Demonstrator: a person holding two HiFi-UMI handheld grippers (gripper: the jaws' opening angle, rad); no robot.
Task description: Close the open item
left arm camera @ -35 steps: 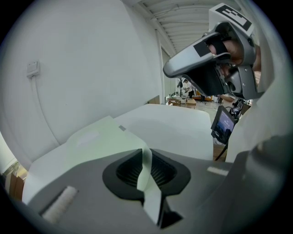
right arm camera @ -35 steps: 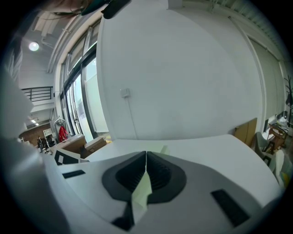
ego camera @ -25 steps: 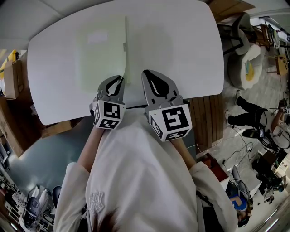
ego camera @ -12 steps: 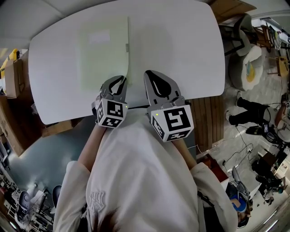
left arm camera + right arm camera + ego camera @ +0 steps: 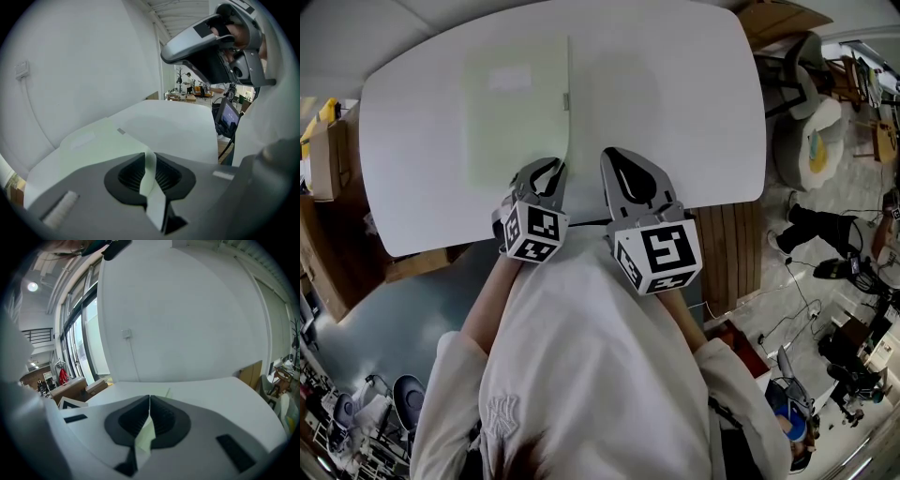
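- Pale green folder [image 5: 516, 112] flat on the white table [image 5: 694, 84], left of centre, one short end close to the near edge, small tab [image 5: 566, 99] on its right-hand long edge.
- Looks closed already: no cover standing up in the head view, only the near right corner seemingly raised a little.
- Raised there because of the left gripper [image 5: 551, 171]: narrow jaws pinching a strip of that green corner, seen running between the pads in the left gripper view.
- Probably gripped by the corner to lay the cover down under control rather than let it slap; letting go likely the one step left.
- Right gripper [image 5: 612, 156] just beside it, over bare table to the right of the folder, apart from it; jaws pressed together at the tips, a pale sliver in the gap behind them, too unclear to name.
- Parked there, at a guess, to keep out of the cover's way yet near enough to press or steady.
- Both tools low over the near edge, tilted down at the tabletop, close against the person's white shirt [image 5: 581, 375].
- Beyond the table's right end: timber flooring [image 5: 727, 244] and a chair [image 5: 811, 131].
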